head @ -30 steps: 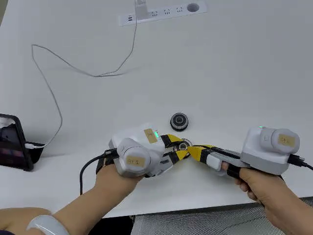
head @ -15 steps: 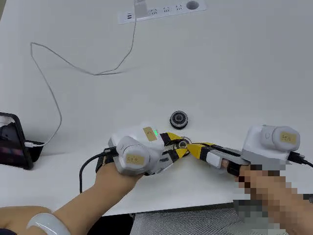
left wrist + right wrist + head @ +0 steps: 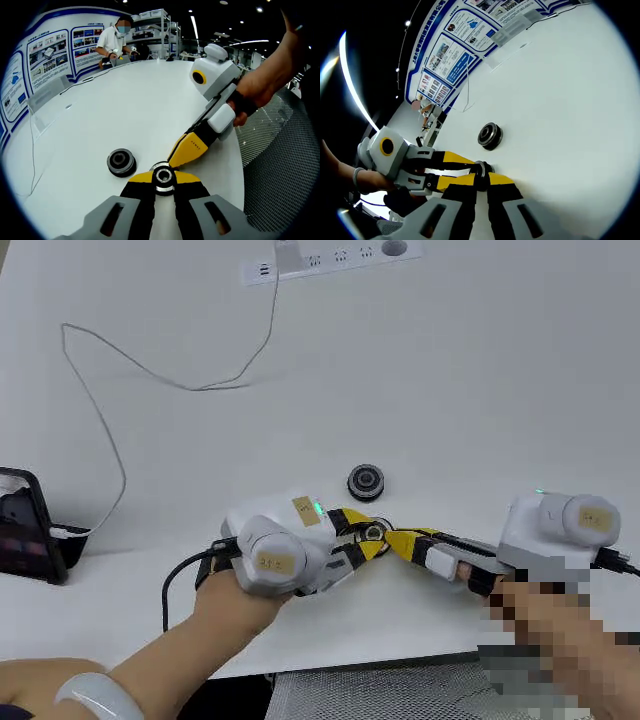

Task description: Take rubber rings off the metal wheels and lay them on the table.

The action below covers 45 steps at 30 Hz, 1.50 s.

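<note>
Head view: both grippers locked on one wheel, little has moved

Over the last second you have barely shifted. Your left gripper [image 3: 362,543] keeps its jaws clamped on the wheel [image 3: 164,177], low over the surface [image 3: 480,390]. Your right gripper [image 3: 392,537] still meets it from the other side, jaws closed down on its rim. Nothing looks stripped yet, so the pull is still ahead. The second wheel [image 3: 366,483] sits just behind, black ring [image 3: 109,162] on.
</note>
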Motion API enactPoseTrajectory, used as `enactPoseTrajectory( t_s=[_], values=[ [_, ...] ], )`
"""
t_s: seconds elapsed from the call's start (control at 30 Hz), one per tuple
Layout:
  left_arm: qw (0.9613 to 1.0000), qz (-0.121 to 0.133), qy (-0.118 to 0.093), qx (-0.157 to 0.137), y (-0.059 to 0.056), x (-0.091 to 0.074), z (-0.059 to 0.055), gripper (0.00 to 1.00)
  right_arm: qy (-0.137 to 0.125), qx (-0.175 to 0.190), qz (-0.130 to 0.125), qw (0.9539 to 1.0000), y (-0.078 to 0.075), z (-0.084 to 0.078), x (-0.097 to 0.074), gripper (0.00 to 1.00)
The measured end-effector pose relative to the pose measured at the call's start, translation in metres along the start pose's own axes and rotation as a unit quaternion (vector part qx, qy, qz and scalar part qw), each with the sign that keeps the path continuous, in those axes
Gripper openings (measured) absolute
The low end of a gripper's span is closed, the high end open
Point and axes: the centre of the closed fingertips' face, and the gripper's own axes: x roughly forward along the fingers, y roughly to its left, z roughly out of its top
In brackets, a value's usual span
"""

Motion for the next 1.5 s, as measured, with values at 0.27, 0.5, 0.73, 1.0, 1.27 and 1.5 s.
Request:
enactPoseTrajectory(
  t_s=[0.27, 0.5, 0.73, 1.0, 1.27, 1.5],
  values=[
    [1.0000, 0.000, -0.001, -0.001, 0.0002, -0.0004, -0.0003, 0.14, 0.000, -0.003, -0.003, 1.0000, -0.0021, 0.0006, -0.0002, 0.07],
    [1.0000, 0.000, -0.001, -0.001, 0.0006, -0.0004, -0.0008, 0.14, 0.001, -0.008, -0.006, 1.0000, -0.0032, 0.0003, -0.0007, 0.04],
    [1.0000, 0.000, -0.002, -0.002, 0.0001, -0.0004, -0.0002, 0.14, -0.002, -0.013, -0.007, 0.9999, -0.0033, 0.0013, -0.0016, 0.03],
    [1.0000, 0.000, -0.002, -0.002, 0.0003, -0.0004, -0.0004, 0.14, -0.004, -0.018, -0.007, 0.9998, -0.0010, 0.0016, -0.0024, 0.02],
    [1.0000, 0.000, -0.002, -0.002, 0.0008, -0.0005, -0.0006, 0.14, -0.003, -0.027, -0.007, 0.9996, 0.0001, 0.0025, -0.0020, 0.01],
    [1.0000, 0.001, -0.002, -0.004, 0.0014, -0.0004, -0.0006, 0.14, -0.004, -0.027, -0.011, 0.9996, -0.0020, 0.0029, -0.0016, 0.01]
  ],
)
